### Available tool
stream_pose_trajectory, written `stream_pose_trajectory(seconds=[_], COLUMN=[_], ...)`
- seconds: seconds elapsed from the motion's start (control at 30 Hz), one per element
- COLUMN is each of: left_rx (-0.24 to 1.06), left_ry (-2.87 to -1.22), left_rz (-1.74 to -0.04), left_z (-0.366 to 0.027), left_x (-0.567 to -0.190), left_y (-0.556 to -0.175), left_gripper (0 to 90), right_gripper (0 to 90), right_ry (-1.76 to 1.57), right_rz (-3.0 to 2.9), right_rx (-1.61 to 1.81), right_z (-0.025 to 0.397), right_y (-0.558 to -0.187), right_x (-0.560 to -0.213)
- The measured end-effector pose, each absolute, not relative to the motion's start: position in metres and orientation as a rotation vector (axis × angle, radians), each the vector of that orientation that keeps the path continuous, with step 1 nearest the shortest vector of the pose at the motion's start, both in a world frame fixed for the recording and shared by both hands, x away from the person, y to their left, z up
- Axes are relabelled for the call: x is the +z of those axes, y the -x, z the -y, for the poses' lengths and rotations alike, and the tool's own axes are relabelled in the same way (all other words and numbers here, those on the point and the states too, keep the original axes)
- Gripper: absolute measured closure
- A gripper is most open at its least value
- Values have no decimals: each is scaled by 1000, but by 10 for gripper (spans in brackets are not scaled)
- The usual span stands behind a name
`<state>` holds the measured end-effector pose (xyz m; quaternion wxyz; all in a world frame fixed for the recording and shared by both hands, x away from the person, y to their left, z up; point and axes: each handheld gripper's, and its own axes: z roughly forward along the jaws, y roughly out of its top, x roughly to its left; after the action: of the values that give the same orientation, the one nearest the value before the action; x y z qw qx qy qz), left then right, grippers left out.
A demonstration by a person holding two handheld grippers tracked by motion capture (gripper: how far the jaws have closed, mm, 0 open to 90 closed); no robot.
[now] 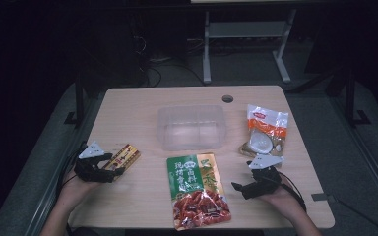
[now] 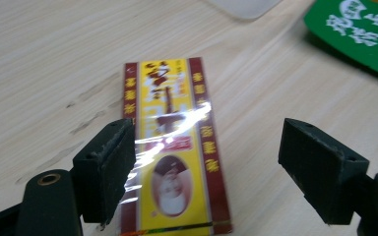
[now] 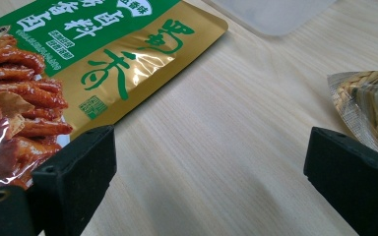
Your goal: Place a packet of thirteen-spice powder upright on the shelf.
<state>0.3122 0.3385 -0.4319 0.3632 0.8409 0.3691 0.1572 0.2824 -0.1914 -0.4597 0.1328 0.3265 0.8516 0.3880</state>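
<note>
A small yellow and red packet (image 1: 123, 157) (image 2: 175, 147) lies flat at the table's left. My left gripper (image 1: 113, 172) (image 2: 211, 172) is open, its jaws straddling the packet's near end without closing on it. A large green and gold snack bag (image 1: 197, 189) (image 3: 69, 73) lies at the front middle. My right gripper (image 1: 240, 187) (image 3: 211, 182) hovers open over bare wood, between that bag and a clear food bag (image 1: 266, 130) (image 3: 369, 108). A clear plastic tub (image 1: 191, 127) stands behind the snack bag.
The wooden table (image 1: 138, 108) has a round cable hole (image 1: 228, 98) near its far edge. Beyond it stand a white desk frame (image 1: 246, 44) and cables on the dark floor. Bare wood lies between the packet and the snack bag.
</note>
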Motion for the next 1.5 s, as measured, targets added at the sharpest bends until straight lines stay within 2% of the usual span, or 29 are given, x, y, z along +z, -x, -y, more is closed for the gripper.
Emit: stream_pose_trajectory(seconds=[0.8, 1.17, 1.5], left_rx=[378, 363, 367], left_ry=[-2251, -2264, -2283], left_rz=[-1043, -1056, -1066], left_z=[-347, -346, -344], left_x=[-452, -454, -455], left_y=[-319, -319, -320], left_gripper=[223, 294, 303], right_gripper=[57, 58, 59], right_ry=[-949, -951, -953], right_rz=[-2476, -2481, -2481], right_rx=[1129, 1126, 1126], right_z=[191, 191, 191], right_y=[-283, -283, -283], right_x=[-460, -461, -461])
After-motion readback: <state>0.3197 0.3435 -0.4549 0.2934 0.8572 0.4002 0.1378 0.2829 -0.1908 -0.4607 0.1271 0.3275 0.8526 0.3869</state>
